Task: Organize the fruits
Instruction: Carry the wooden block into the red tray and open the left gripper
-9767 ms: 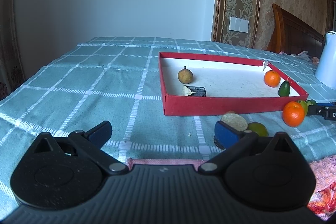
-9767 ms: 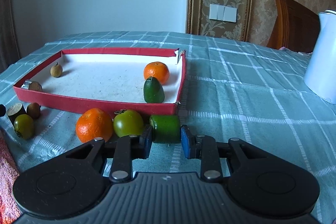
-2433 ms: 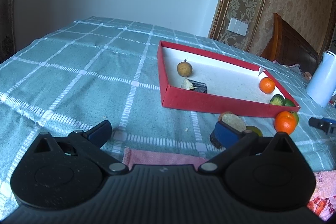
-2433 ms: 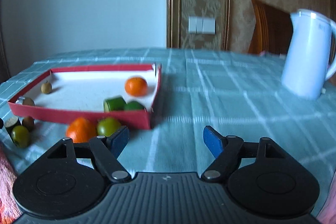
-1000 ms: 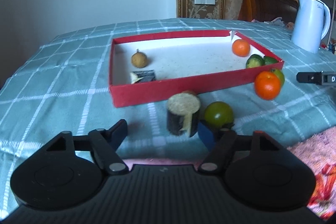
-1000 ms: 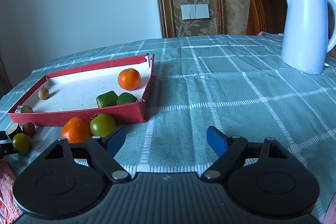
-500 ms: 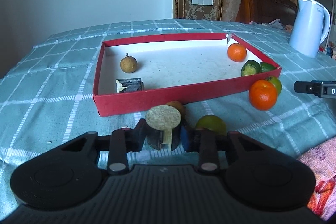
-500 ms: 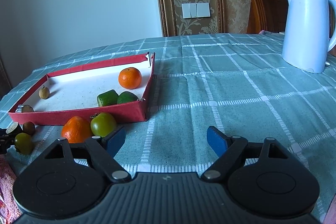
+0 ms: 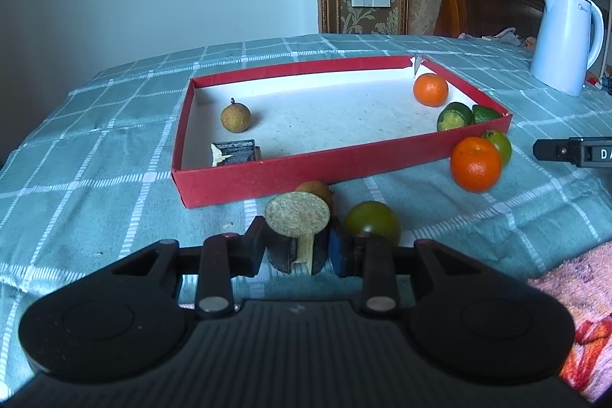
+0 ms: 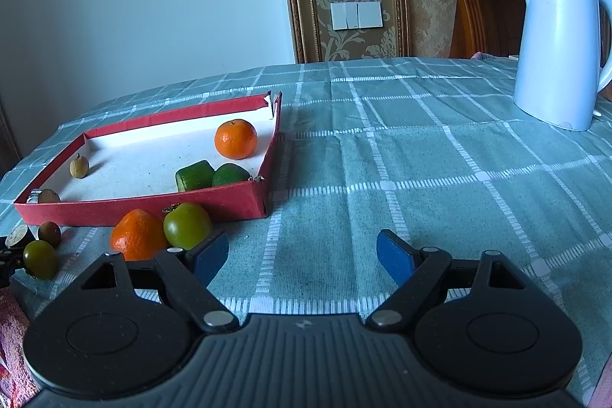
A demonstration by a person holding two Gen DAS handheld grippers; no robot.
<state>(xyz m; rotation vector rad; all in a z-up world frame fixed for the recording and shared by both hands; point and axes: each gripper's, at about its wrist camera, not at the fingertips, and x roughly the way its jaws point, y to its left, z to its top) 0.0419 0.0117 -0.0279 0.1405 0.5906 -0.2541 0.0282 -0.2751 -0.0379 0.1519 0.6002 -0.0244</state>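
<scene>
My left gripper (image 9: 296,251) is shut on a dark stub of sugarcane (image 9: 297,230) with a pale cut top, just in front of the red tray (image 9: 306,174). A green fruit (image 9: 371,222) and a small brown fruit (image 9: 315,188) lie close beside the stub. In the tray lie a brown longan (image 9: 235,117), another dark cane piece (image 9: 234,152), an orange (image 9: 430,89) and two green pieces (image 9: 453,115). Outside its right corner sit an orange (image 9: 475,169) and a green fruit (image 9: 499,146). My right gripper (image 10: 302,257) stands open over bare cloth, right of the orange (image 10: 138,234).
A white kettle (image 10: 558,44) stands at the back right on the green checked tablecloth (image 10: 420,159). A pink patterned cloth (image 9: 573,297) lies at the near right in the left wrist view. A wooden chair back (image 9: 485,6) is behind the table.
My left gripper's fingers closed from wide apart onto the sugarcane stub and moved slightly nearer the tray. The right gripper has kept still and open.
</scene>
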